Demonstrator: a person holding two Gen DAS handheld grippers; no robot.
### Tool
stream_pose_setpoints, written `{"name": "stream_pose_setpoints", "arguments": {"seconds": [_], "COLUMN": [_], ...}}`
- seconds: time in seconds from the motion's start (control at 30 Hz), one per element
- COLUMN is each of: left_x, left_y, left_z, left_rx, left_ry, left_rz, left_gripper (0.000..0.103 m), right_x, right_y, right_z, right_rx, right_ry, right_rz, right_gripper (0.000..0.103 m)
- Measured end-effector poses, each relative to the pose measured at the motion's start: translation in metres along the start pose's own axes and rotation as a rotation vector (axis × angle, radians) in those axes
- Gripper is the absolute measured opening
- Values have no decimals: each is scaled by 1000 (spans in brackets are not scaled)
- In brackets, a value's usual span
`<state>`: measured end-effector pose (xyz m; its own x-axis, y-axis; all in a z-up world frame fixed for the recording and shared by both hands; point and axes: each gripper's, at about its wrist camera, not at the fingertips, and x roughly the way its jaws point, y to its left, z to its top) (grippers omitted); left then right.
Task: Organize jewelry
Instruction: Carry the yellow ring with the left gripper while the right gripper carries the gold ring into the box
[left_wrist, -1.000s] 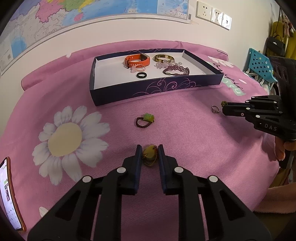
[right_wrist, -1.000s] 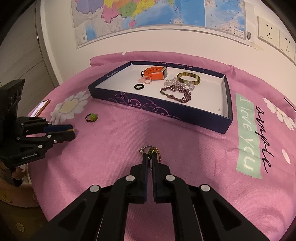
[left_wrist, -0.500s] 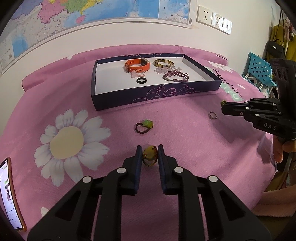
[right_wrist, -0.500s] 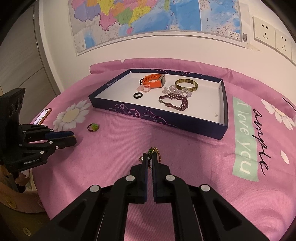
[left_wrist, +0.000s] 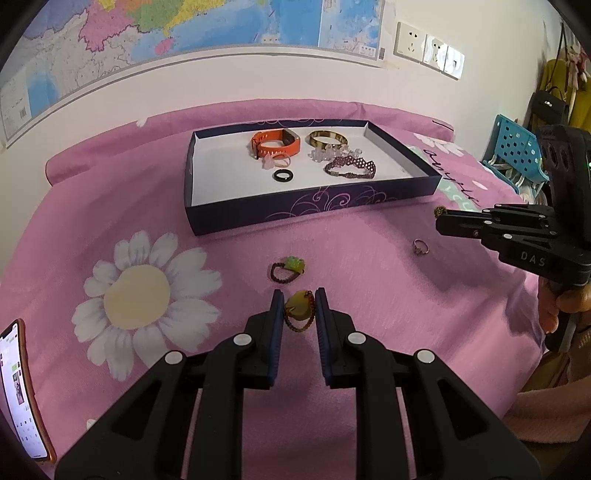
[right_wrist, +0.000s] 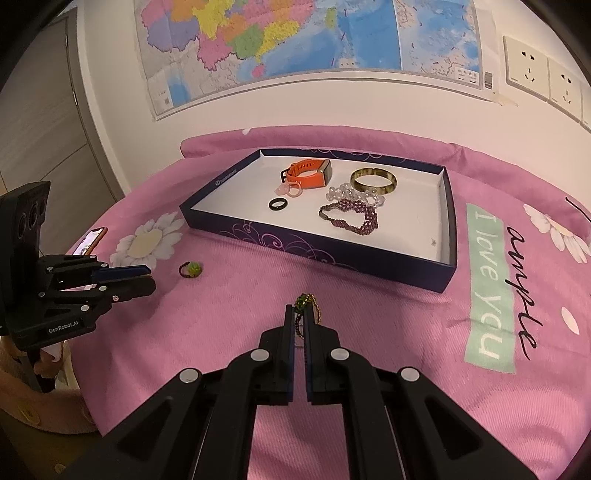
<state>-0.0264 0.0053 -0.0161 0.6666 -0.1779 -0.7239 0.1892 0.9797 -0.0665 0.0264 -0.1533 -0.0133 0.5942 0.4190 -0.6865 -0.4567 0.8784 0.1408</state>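
The left claw (left_wrist: 299, 310) is clamped on a beaded ring with a yellow stone (left_wrist: 298, 309), its two blue-lined fingers (left_wrist: 276, 325) pressing the ring from either side above the pink flowered sheet (left_wrist: 369, 295). The right claw (right_wrist: 300, 317) is pressed together on a small beaded ring with a dark green bead (right_wrist: 303, 301) at its top, the ring's loop pinched between the fingertips; the left wrist view shows that same claw from the side, with the bead sticking out at its tip. On the sheet just beyond the left claw lies a dark beaded ring with a green stone (left_wrist: 288, 268), and off to the right, near the right claw, rests a thin silver ring (left_wrist: 420, 246). Farther back on the sheet sits a dark blue box lid (left_wrist: 314, 210) with a white inside, serving as a tray. In it lie an orange watch band (left_wrist: 275, 144), a gold-coloured bangle (left_wrist: 327, 138), a clear bead bracelet (left_wrist: 332, 153), a purple beaded bracelet (left_wrist: 351, 170), a black ring (left_wrist: 283, 175) and a pale pink ring (left_wrist: 277, 160), all grouped toward the far half of the tray. A phone (left_wrist: 20, 387) with a lit screen lies at the sheet's left edge. A map (right_wrist: 295, 44) hangs on the wall behind.
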Motion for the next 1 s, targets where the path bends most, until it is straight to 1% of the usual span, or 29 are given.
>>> {"name": "stream_pose_setpoints", "arguments": {"seconds": [0.4, 1.0], "left_x": [-2, -3], "left_y": [0, 1], "left_z": [4, 17], "left_rx": [-1, -9], "left_ry": [-12, -43], "left_rz": [-9, -19], "left_gripper": [17, 17], "right_x": [2, 4], "right_y": [2, 1], "right_z": [8, 18], "right_rx": [-12, -23], "right_ry": [-10, -19], "right_rz": [7, 20], "right_gripper": [3, 3]}}
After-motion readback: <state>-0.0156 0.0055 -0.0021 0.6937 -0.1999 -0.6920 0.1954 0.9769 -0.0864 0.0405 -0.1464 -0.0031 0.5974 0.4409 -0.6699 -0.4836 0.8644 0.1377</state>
